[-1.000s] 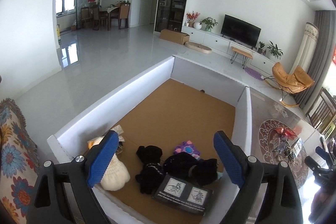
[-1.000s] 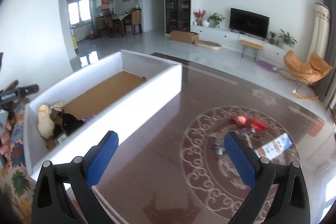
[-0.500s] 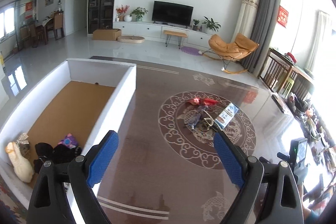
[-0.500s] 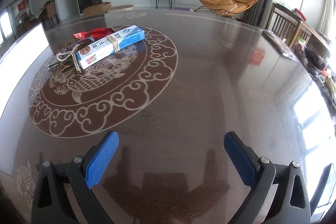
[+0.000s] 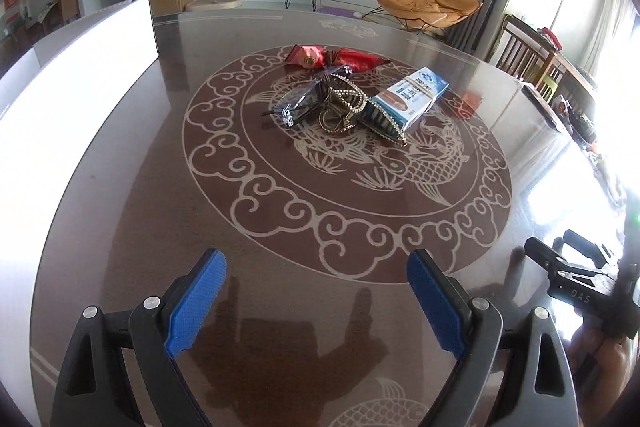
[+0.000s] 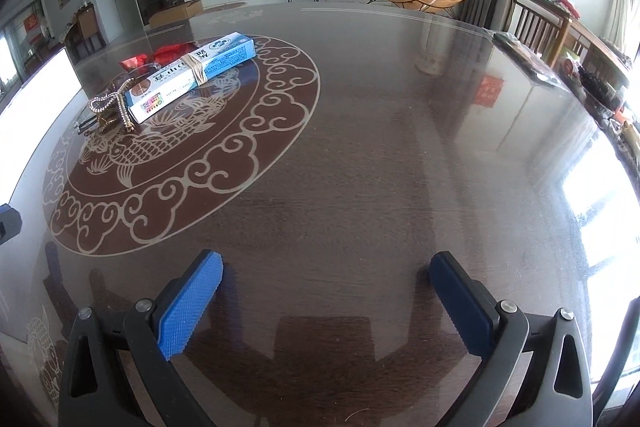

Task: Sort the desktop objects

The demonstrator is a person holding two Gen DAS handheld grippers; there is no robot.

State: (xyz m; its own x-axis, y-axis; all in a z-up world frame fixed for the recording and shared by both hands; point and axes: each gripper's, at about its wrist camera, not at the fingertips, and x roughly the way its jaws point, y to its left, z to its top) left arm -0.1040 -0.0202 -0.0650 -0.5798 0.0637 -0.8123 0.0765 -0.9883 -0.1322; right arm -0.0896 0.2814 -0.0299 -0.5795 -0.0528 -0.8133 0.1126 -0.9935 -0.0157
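Note:
A small heap lies at the middle of the dark glossy table: a blue-and-white carton (image 5: 412,95) (image 6: 191,77) bound with a rubber band, a red packet (image 5: 336,57) (image 6: 160,55), a bead chain (image 5: 344,99) (image 6: 110,105) and dark glasses (image 5: 296,105). My left gripper (image 5: 316,267) hovers open over the table's near part, well short of the heap, nothing between its blue pads. My right gripper (image 6: 326,269) stands open too, over bare table to the right of the heap. In the left wrist view the other gripper's black body (image 5: 580,287) shows at the right edge.
A white-walled box (image 5: 72,67) (image 6: 36,95) stands along the table's left side. A chair (image 6: 536,27) and a cluttered side table (image 6: 600,83) sit beyond the table's right edge. A living room with a TV and an orange lounger lies behind.
The left gripper swung right and down, away from the box with its soft toys, and now faces the heap. The right gripper swung right off the box, then held still. Both stayed open.

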